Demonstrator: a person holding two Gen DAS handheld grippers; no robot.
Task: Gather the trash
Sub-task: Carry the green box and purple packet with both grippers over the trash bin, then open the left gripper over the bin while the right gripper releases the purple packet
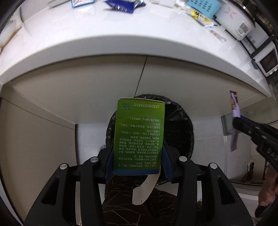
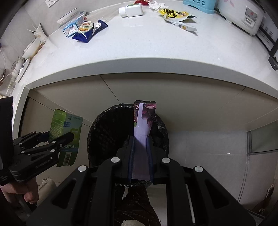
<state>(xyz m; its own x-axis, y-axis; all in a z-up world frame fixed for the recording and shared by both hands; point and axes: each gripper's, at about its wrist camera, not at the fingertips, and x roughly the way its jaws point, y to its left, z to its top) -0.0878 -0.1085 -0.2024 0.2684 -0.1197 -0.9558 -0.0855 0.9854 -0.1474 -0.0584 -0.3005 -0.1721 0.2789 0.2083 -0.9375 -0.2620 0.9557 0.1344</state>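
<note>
In the left wrist view, a green medicine box [image 1: 139,132] stands upright between my left gripper's [image 1: 138,147] fingers, which are shut on its sides. Behind it is a round bin lined with a black bag [image 1: 182,125], on the floor under the counter. In the right wrist view, my right gripper [image 2: 140,139] is shut on a flat purple snack wrapper [image 2: 143,120] hanging over the bin's [image 2: 107,135] opening. The left gripper [image 2: 59,137] with the green box [image 2: 57,125] hangs just left of the bin's rim. From the left wrist view, the right gripper [image 1: 237,121] and its wrapper [image 1: 234,107] appear at the right.
The white countertop [image 2: 139,52] juts out above the bin. On it lie a blue wrapper and small carton [image 2: 83,29], a white bottle [image 2: 131,10], a yellow wrapper [image 2: 173,13], a light blue basket [image 2: 199,5] and a white rice cooker [image 2: 243,15]. Beige cabinet doors [image 2: 173,95] stand behind the bin.
</note>
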